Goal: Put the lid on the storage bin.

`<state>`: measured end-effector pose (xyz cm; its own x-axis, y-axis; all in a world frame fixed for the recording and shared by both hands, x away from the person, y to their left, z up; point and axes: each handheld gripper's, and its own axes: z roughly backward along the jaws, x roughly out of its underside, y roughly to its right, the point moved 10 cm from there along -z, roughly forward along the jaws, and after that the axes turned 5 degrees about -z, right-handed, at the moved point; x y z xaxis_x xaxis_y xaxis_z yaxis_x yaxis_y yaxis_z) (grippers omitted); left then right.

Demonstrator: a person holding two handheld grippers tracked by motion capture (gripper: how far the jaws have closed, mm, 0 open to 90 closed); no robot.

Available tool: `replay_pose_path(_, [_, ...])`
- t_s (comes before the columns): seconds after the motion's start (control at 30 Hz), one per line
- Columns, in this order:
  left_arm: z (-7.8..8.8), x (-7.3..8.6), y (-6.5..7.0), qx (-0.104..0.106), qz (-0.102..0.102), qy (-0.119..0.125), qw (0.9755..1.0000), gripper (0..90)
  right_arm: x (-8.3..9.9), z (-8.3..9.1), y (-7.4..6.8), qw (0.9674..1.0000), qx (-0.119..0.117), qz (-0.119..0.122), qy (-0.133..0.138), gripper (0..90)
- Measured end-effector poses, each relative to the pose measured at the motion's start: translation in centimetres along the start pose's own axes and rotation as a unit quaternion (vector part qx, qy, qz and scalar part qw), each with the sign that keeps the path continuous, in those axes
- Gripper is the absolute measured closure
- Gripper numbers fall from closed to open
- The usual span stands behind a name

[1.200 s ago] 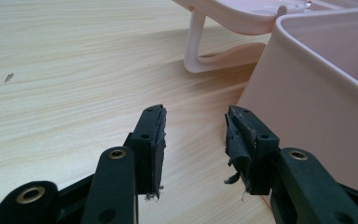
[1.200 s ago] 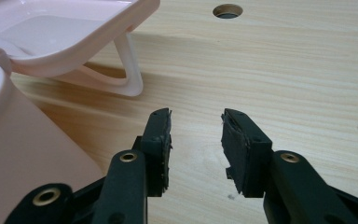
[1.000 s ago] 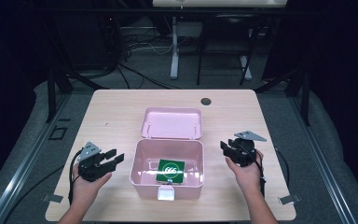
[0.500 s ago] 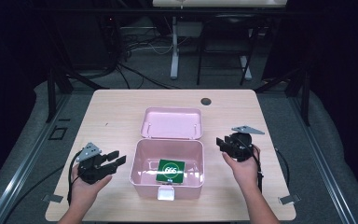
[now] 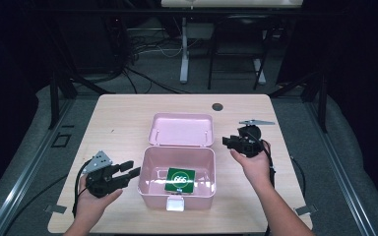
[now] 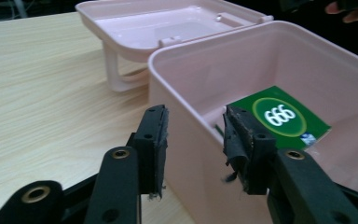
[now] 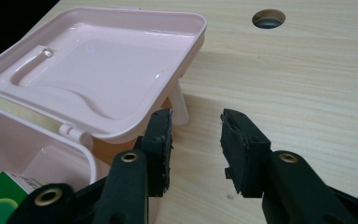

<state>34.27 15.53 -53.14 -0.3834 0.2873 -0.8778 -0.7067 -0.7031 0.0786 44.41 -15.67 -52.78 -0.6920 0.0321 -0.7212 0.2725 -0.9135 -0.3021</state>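
**Inspector:** Markings first. What can you read from your station?

**Operator:** One item bears print. I see a green packet (image 5: 180,180) with "666" in white inside a pale ring; in the left gripper view a small blue and white mark sits near one corner, too small for me to read. I find no other writing.

**Inspector:** Containers and contents?

**Operator:** One pink box (image 5: 147,184), open, near the front middle of the table (image 5: 118,118). The packet lies flat on its floor, toward the front. Nothing else lies in it that I can see. Its lid (image 5: 181,129) is thrown back behind it, inner face up, resting on a looped handle (image 6: 116,74). A white latch (image 5: 175,203) hangs on the front wall.

**Inspector:** Grippers?

**Operator:** The left gripper (image 5: 130,169) hangs just left of the box, pointing at its left wall; in the left gripper view its jaws stand apart with that wall's near corner between them, pads not pressing. The right gripper (image 5: 228,141) is up beside the box's back right corner, jaws spread wide, having narrowed slightly just now, with only bare tabletop between them. Neither one grasps anything. A round hole (image 5: 217,106) sits in the far tabletop.
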Motion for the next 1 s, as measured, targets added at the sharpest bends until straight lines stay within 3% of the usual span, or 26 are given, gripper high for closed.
replay_pose_path(0.1, [0.5,-0.4,0.3,-0.006,-0.019,-0.003,0.9998,60.5,-0.8,0.0,0.2,1.0000,0.008,0.005,0.004,63.7])
replay_pose_path(0.23, [0.6,-0.3,0.7,0.004,-0.008,-0.006,0.9999,62.1,-1.5,0.0,0.3,1.0000,0.001,-0.006,0.007,64.6])
replay_pose_path(0.27, [0.5,0.2,0.9,0.005,-0.009,-0.018,0.9998,63.3,-1.7,-0.2,0.3,0.9999,-0.005,-0.011,0.004,65.1])
replay_pose_path(0.4, [0.2,0.6,1.3,0.009,0.004,-0.022,0.9997,66.5,-1.8,-0.7,0.1,1.0000,-0.004,-0.001,-0.003,66.2])
replay_pose_path(1.0, [0.0,0.9,2.0,0.015,-0.017,-0.025,0.9994,73.1,-4.0,-3.3,-1.9,0.9995,0.009,0.012,-0.029,66.1])
